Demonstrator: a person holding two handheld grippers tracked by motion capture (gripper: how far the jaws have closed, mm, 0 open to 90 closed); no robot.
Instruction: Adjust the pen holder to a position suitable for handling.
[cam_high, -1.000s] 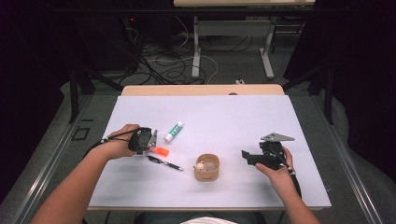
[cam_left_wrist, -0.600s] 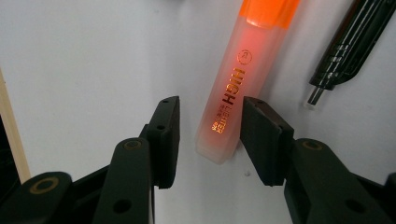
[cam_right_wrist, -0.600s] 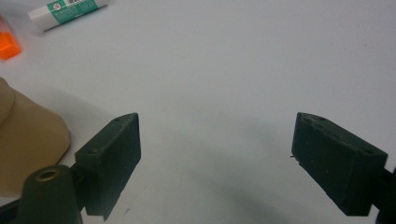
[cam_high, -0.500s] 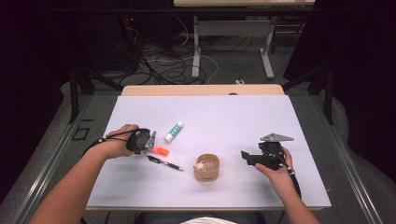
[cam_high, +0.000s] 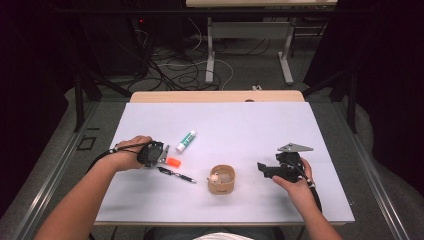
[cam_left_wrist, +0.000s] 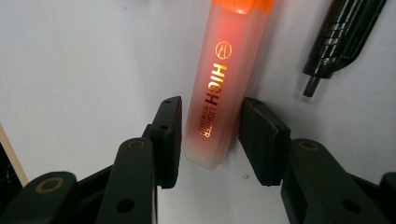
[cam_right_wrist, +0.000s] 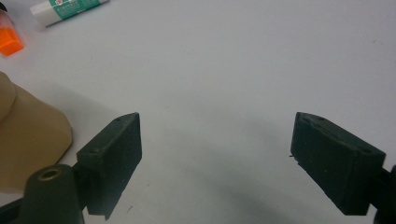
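An orange highlighter lies on the white table, its orange cap pointing right in the high view. My left gripper sits low over it at the table's left. Its jaws have just been closing and now stand against both sides of the highlighter's clear barrel. At the right of the table my right gripper is held open, with bare table between its jaws.
A black pen lies just beside the highlighter. A green and white glue stick lies behind them. A tan round cup stands in the middle, left of my right gripper. The white tabletop spreads beyond.
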